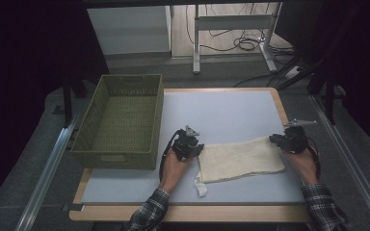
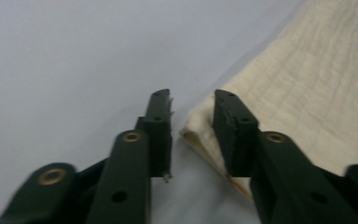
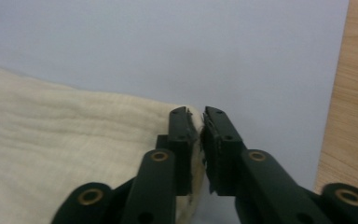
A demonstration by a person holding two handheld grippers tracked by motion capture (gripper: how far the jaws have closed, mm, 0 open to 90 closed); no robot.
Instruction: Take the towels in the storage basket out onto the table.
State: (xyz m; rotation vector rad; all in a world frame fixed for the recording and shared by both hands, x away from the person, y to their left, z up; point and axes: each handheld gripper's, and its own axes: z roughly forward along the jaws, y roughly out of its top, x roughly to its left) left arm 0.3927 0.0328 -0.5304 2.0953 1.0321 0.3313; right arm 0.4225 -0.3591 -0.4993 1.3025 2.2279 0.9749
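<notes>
- My right gripper (image 3: 195,122) pinches the far right corner of the cream woven cloth (image 1: 241,159), which lies flat near the table's (image 1: 231,108) front edge.
- My left gripper (image 2: 192,109), jaws parted, straddles the left corner, likely preparing a fold.
- Green wicker basket (image 1: 120,120) waits left.
</notes>
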